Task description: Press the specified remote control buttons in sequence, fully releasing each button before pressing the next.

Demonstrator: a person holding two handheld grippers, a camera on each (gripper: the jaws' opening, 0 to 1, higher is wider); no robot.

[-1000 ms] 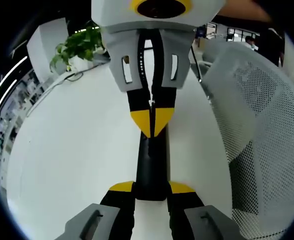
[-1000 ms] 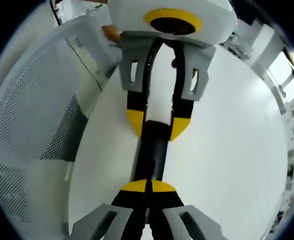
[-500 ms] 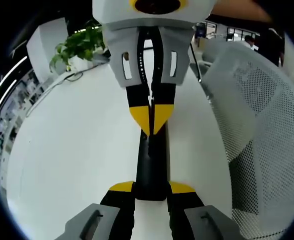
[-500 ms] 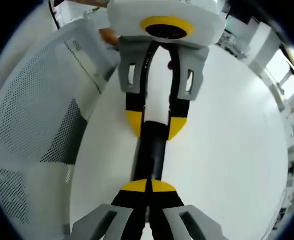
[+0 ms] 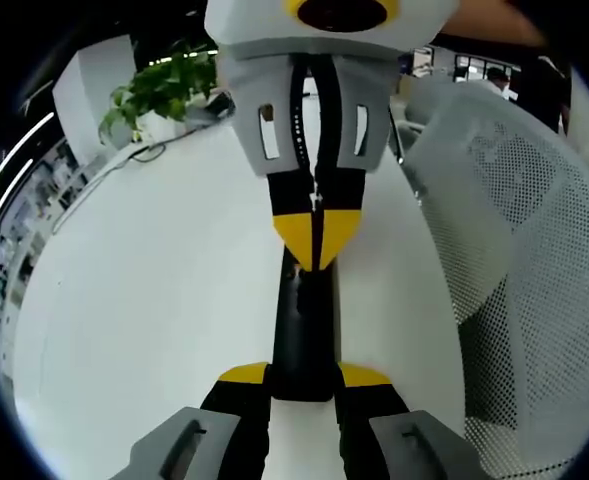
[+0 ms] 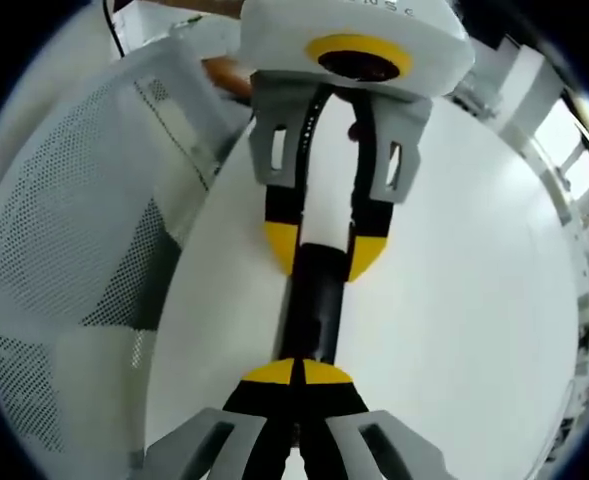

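Observation:
A slim black remote control (image 5: 304,320) lies lengthwise over the white table (image 5: 154,300). My left gripper (image 5: 304,378) is shut on its near end, one yellow-tipped jaw on each side. My right gripper (image 5: 317,240) comes in from the top of the left gripper view, jaws shut, its yellow tips down on the remote's far part. In the right gripper view my right gripper (image 6: 296,372) shows its tips closed together over the remote control (image 6: 312,310), and the left gripper (image 6: 324,255) clamps the remote beyond.
A white mesh chair (image 5: 514,230) stands close along the table's edge, also the mesh chair (image 6: 64,230). A potted plant (image 5: 164,90) and a cable (image 5: 139,155) sit at the table's far side. A hand (image 6: 229,72) shows behind the left gripper.
The right gripper's shut tips have shifted a little sideways and nearer along the remote. The left gripper keeps the same hold.

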